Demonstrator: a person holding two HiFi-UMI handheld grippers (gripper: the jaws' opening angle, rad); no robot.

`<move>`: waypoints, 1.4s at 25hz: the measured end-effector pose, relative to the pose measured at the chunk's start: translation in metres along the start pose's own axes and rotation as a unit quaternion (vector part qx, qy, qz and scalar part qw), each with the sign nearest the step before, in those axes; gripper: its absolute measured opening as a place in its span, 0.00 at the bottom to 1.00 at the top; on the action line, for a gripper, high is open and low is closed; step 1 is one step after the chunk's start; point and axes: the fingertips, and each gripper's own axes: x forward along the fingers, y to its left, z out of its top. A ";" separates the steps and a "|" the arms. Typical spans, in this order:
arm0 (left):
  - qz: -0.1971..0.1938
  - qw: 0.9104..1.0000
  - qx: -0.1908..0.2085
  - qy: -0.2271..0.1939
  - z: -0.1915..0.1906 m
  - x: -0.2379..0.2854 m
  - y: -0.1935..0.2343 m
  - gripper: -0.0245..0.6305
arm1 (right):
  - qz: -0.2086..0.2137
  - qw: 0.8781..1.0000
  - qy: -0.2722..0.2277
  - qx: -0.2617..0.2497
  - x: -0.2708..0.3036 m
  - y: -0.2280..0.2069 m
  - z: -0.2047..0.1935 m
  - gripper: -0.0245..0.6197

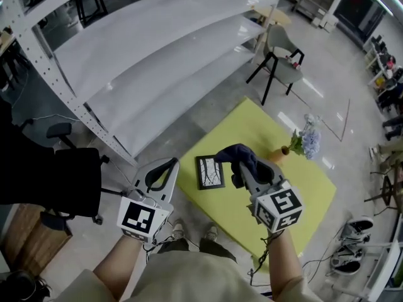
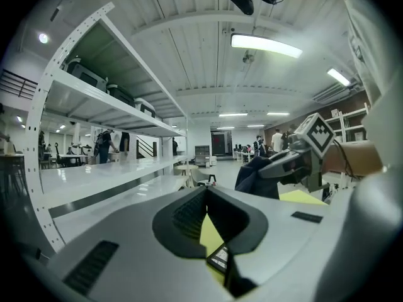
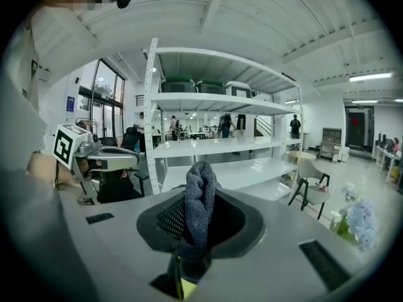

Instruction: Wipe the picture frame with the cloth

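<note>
A small black picture frame [image 1: 209, 172] lies flat near the left edge of the yellow-green table [image 1: 296, 187]. My right gripper [image 1: 237, 168] hovers just to the right of the frame, shut on a dark blue cloth [image 1: 238, 155] that bunches up above its jaws. In the right gripper view the cloth [image 3: 199, 203] stands up between the jaws of the right gripper [image 3: 194, 231]. My left gripper [image 1: 171, 164] hangs beyond the table's left edge, left of the frame, shut with nothing in it. Below the closed tips of the left gripper [image 2: 206, 197], a corner of the frame [image 2: 220, 257] shows.
A small vase with pale blue flowers [image 1: 305, 143] sits at the table's far right. White shelving [image 1: 157, 61] runs along the left and back. A grey chair [image 1: 281, 54] stands behind the table, a black office chair [image 1: 66, 168] at the left, shoes [image 1: 354, 230] on the floor at the right.
</note>
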 end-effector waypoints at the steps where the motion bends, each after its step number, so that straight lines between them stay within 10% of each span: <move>1: -0.002 1.000 -0.002 0.006 -0.006 0.006 -0.002 0.05 | 0.008 1.000 0.007 -0.001 0.008 -0.004 -0.005 0.15; 20: -0.030 0.987 -0.079 0.134 -0.166 0.103 -0.028 0.05 | 0.133 0.982 0.133 -0.029 0.153 -0.005 -0.123 0.15; 35: -0.075 0.961 -0.133 0.230 -0.298 0.134 -0.049 0.05 | 0.169 0.963 0.210 0.000 0.223 0.020 -0.226 0.15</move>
